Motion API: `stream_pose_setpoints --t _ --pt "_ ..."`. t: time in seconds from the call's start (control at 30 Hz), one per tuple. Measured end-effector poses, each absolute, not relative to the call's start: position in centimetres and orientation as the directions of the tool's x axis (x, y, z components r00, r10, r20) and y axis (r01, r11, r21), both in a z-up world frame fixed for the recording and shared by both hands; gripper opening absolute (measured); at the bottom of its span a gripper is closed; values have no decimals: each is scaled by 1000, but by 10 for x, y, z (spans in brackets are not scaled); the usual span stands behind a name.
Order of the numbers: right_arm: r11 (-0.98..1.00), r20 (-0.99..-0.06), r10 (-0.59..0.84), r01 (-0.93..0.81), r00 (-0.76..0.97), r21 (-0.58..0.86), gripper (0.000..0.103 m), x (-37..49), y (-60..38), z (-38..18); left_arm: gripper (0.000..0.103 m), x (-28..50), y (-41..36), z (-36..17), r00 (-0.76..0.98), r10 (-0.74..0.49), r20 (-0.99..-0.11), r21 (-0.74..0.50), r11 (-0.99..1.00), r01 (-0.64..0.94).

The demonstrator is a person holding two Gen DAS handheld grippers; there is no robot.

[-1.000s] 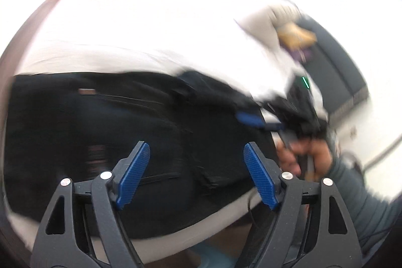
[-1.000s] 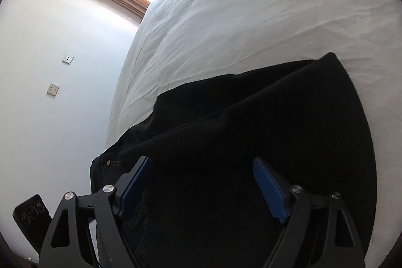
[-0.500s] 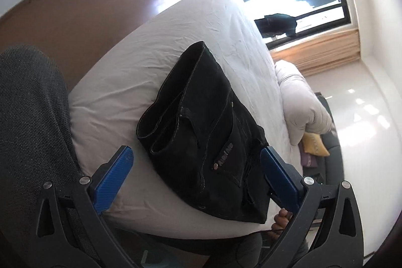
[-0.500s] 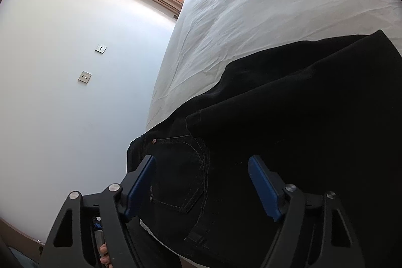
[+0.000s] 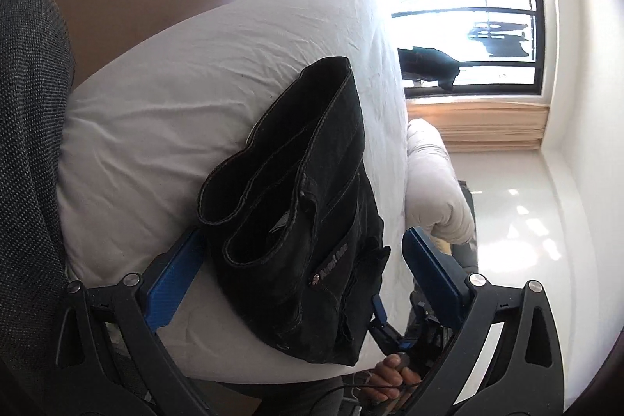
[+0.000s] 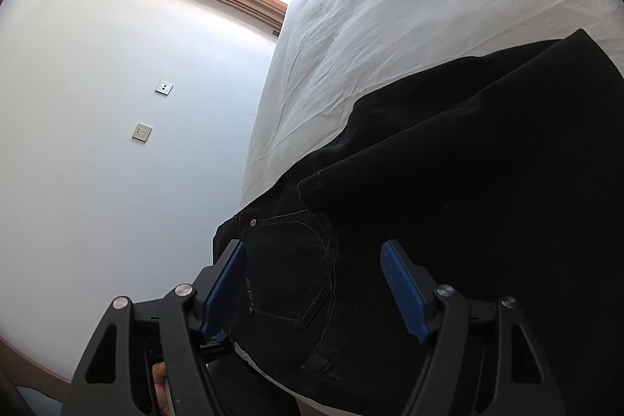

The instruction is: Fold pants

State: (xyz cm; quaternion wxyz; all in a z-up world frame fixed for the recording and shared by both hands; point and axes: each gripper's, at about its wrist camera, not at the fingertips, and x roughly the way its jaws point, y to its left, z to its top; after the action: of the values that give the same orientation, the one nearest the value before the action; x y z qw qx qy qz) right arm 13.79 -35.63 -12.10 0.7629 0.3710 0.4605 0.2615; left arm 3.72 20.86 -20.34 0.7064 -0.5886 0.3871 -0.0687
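Observation:
Black pants (image 5: 308, 205) lie folded in a compact stack on the white bed (image 5: 163, 112), near its edge. My left gripper (image 5: 308, 268) is open, its blue pads either side of the stack's near end, holding nothing. In the right wrist view the pants (image 6: 448, 190) fill the lower right, a back pocket showing. My right gripper (image 6: 316, 283) is open over the pocket and waistband, holding nothing. The right gripper and the hand holding it also show in the left wrist view (image 5: 394, 342) past the pants.
A white rolled duvet (image 5: 433, 190) lies beyond the bed. A window (image 5: 468, 6) with bars is at the back. A white wall with two wall plates (image 6: 152, 108) stands left of the bed. A grey-clad leg (image 5: 27, 162) fills the left edge.
The left wrist view swung from a close, blurred look at the pants to a view along the bed, then closed in on the stack. The right gripper drew back toward the waistband. Both stayed open.

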Motion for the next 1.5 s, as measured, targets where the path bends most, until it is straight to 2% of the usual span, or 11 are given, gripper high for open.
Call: stream_pose_setpoints --t 0.03,0.07,0.1,0.13,0.2,0.27,0.73,0.83,1.07,1.17,1.5 --pt "585 -507 742 -54 438 809 74 138 -357 -122 99 39 209 -206 692 -555 -461 -887 295 -354" --pt "584 -508 743 -53 436 810 74 138 -357 -124 90 42 209 -209 690 -557 -462 -887 300 -352" --pt "584 -509 744 -51 433 810 74 138 -356 -125 77 45 209 -211 682 -560 -470 -883 311 -353" --pt "583 -509 746 -51 431 811 74 139 -356 -126 70 43 208 -209 673 -563 -480 -877 317 -361" --pt "579 -506 749 -50 429 814 74 139 -356 -128 39 42 206 -219 660 -569 -490 -872 306 -383" --pt "575 -503 750 -48 429 817 73 139 -356 -130 28 37 203 -225 652 -572 -498 -866 284 -412" --pt "539 -484 820 -126 307 833 68 169 -320 -128 17 58 186 -195 656 -542 -525 -849 391 -357" --pt "604 -579 783 -51 227 796 66 184 -306 -157 17 62 181 -180 656 -536 -530 -841 429 -329" --pt "584 -557 776 -4 296 812 69 181 -321 -150 17 76 162 -144 656 -536 -531 -821 516 -243" --pt "530 -496 796 -4 347 848 71 171 -343 -139 17 87 143 -116 656 -540 -527 -801 574 -170" --pt "446 -409 787 32 463 894 71 141 -425 -124 17 137 5 -44 545 -663 -513 -721 677 145"
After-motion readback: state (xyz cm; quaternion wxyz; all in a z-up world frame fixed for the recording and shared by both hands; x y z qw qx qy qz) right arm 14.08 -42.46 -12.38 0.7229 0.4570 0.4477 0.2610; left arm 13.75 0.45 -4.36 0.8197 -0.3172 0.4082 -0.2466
